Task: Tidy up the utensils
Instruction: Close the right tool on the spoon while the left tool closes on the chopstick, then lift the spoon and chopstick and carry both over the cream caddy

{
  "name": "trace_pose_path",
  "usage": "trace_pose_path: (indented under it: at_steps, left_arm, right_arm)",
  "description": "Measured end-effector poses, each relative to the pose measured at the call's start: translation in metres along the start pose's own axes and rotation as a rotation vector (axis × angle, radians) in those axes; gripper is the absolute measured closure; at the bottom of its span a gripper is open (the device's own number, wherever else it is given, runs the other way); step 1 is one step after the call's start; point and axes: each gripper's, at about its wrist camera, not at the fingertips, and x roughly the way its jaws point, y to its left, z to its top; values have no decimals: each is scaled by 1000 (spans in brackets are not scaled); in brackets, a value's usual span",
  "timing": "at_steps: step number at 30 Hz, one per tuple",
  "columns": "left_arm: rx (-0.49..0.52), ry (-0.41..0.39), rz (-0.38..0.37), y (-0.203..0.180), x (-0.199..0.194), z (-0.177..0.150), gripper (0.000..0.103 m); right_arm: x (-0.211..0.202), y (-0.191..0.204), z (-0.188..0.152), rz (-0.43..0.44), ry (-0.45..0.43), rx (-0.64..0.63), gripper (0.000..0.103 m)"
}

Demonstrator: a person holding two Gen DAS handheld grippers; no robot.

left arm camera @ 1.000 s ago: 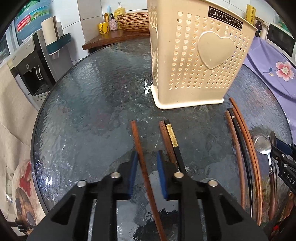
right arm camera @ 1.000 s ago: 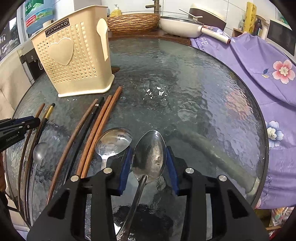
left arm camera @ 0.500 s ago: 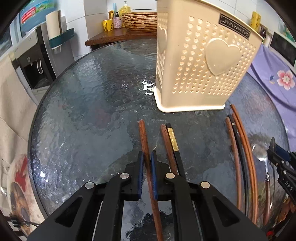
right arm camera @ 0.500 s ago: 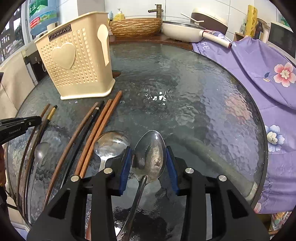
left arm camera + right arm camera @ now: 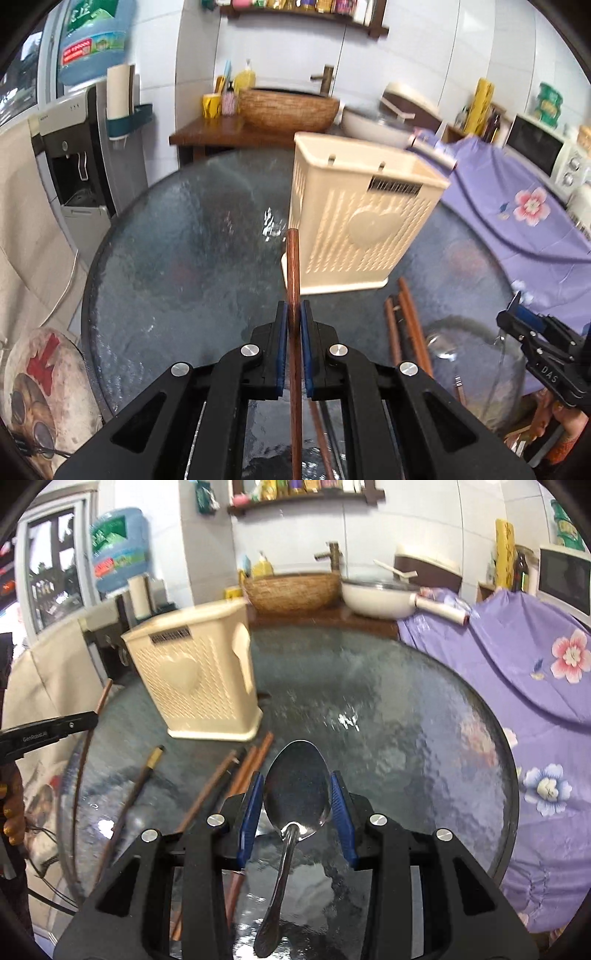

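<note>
Left wrist view: the left gripper (image 5: 293, 314) is clamped on 1 reddish-brown wooden chopstick (image 5: 293, 266), its blue pads (image 5: 282, 343) pressed against both sides of the stick. The chopstick runs straight forward from between the fingers, and its far tip shows in front of the near left corner of the cream utensil holder (image 5: 354, 225). The holder stands upright on the round glass table (image 5: 177, 258), with a raised heart on its perforated front. To the right of the gripper, a bundle of chopsticks (image 5: 404, 321) lies on the glass near the holder's base. Further right, the right gripper (image 5: 517, 325) comes in from the frame edge, seen side-on. The frame is motion-blurred.

Right wrist view: the right gripper (image 5: 297, 797) holds a metal spoon (image 5: 295, 794) by the bowl, the blue pads (image 5: 251, 812) set against both edges of it. The bowl points forward and the handle slopes back down between the fingers. The utensil holder (image 5: 199, 683) stands upright at left centre on the glass table (image 5: 424, 738). Between holder and gripper, several brown chopsticks (image 5: 240, 775) and 1 dark chopstick with a gold end (image 5: 147, 771) lie on the glass. At the left edge, the left gripper (image 5: 92, 716) grips its chopstick (image 5: 103, 698), which rises tilted above the fingertip.
</note>
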Motion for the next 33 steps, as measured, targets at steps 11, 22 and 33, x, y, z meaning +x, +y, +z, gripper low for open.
trace_pose_path:
  at_steps: [11, 22, 33]
  left_arm:
    - [8, -63, -18, -7, -25, 6, 96]
    - [14, -90, -63, -5, -42, 9, 96]
    - [21, -135, -101, 0, -66, 26, 96]
  right_arm:
    - [-24, 8, 6, 24, -37, -22, 66]
    - [-36, 15, 12, 55, -50, -50, 66]
    - [-46, 28, 39, 158, -80, -65, 66]
